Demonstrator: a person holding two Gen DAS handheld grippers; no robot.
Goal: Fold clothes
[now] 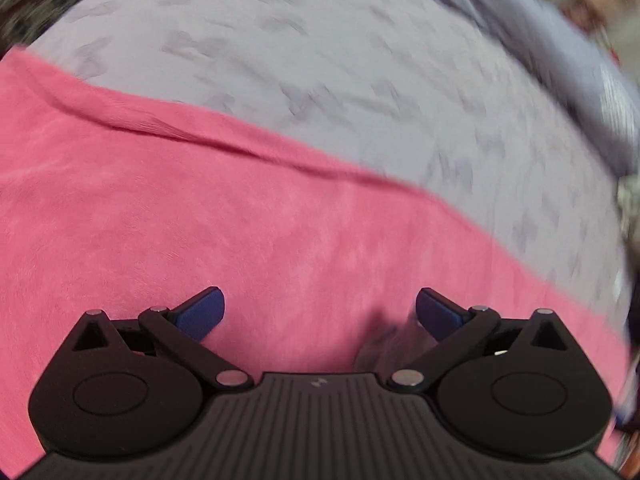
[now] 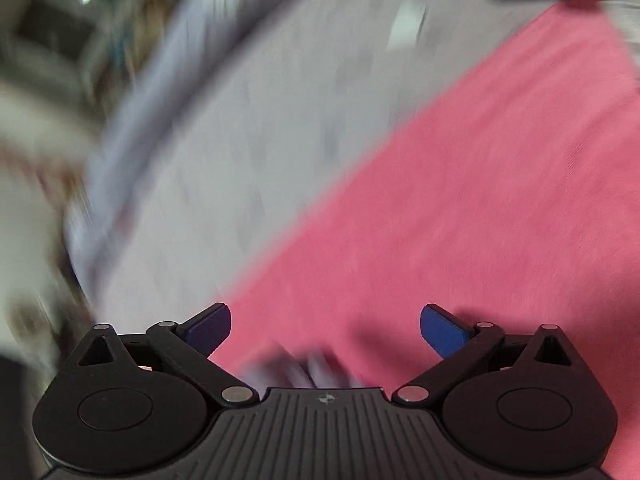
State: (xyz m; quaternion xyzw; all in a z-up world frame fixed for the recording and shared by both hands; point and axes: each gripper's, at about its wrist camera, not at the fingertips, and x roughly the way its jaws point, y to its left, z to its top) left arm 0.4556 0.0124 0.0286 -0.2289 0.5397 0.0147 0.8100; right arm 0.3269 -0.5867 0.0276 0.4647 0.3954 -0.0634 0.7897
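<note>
Pink garment [image 1: 200, 220], one, on one grey patterned sheet [image 1: 320, 60], left tongs [image 1: 320, 312] and right tongs [image 2: 326, 326] both spread, empty

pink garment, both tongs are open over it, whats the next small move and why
Probably lower the left tongs toward the pink garment and close on its raised hem fold. Both tongs, the right included, are open and hold nothing, and the cloth lies flat on the grey sheet.
</note>
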